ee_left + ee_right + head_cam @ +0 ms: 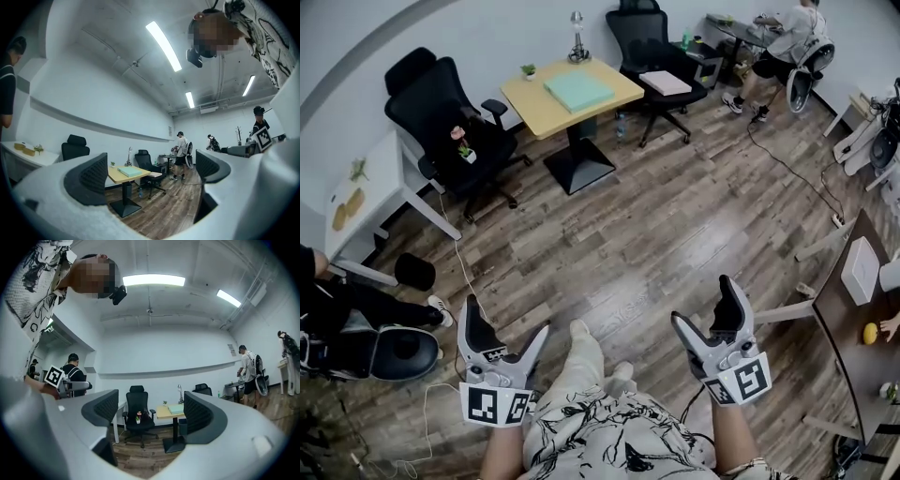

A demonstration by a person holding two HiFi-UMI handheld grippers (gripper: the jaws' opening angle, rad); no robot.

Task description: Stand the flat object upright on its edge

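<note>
The flat object is a pale green slab (578, 91) lying flat on a small wooden table (534, 108) across the room. It also shows far off in the left gripper view (128, 172) and in the right gripper view (176, 408). My left gripper (505, 316) hangs low at the left above the wooden floor, its jaws wide apart with nothing between them (150, 173). My right gripper (703, 301) is held at the right, also open and empty (151, 413). Both are far from the table.
A black office chair (441, 117) with a small potted plant stands left of the table; another chair (652, 56) with a flat pad stands to its right. A person (787, 37) sits at a far desk. A brown table (848, 366) lies at the right edge. A cable (792, 173) runs over the floor.
</note>
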